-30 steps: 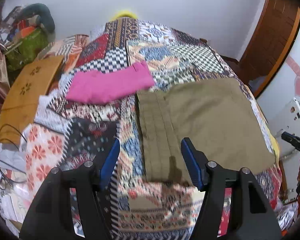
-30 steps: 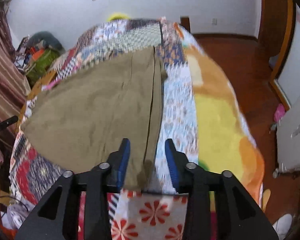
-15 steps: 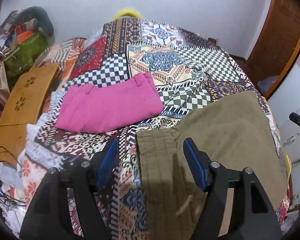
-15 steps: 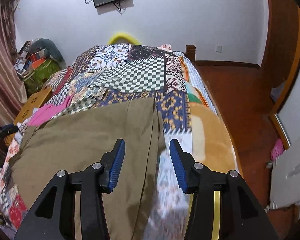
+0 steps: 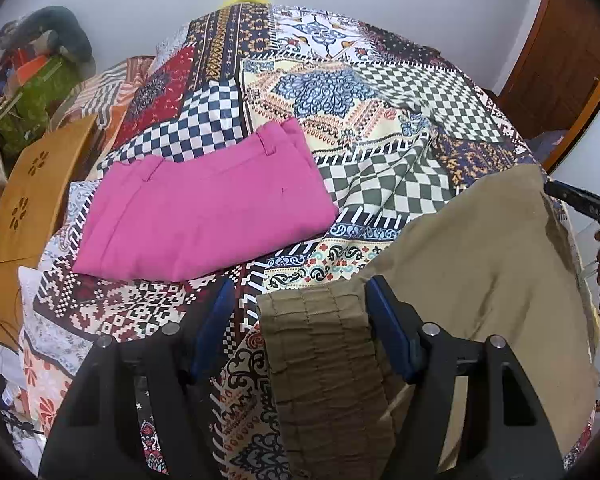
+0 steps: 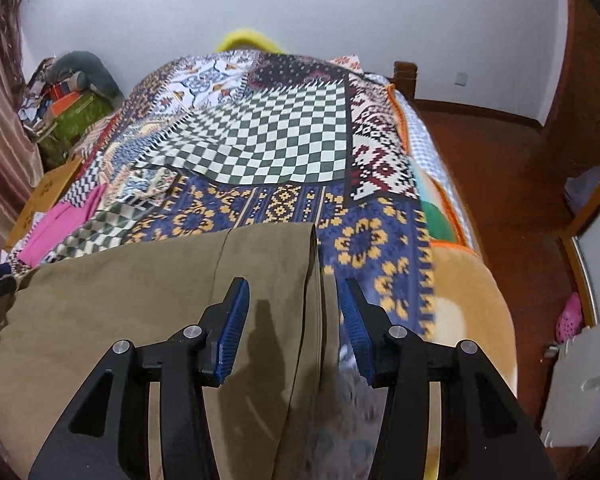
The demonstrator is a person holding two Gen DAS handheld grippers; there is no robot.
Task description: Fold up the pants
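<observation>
Olive-brown pants [image 5: 472,280] lie folded flat on the patchwork bedspread [image 5: 340,92]. My left gripper [image 5: 300,320] is open, its blue pads either side of the ribbed waistband [image 5: 324,352] at the near left corner. My right gripper [image 6: 296,324] is open over the pants' right edge [image 6: 284,264], where the folded hem layers show. The pants also show in the right wrist view [image 6: 120,312]. The right gripper's tool [image 5: 592,216] shows at the far right of the left wrist view.
Folded pink pants [image 5: 204,208] lie on the bed left of the olive pair. A wooden board [image 5: 28,196] leans at the bed's left side, with bags [image 5: 40,88] behind it. Wooden floor [image 6: 500,184] and a door frame lie to the right.
Both grippers have come lower and farther forward over the pants. The left one now straddles the waistband corner and the right one the hem edge. Both stay open.
</observation>
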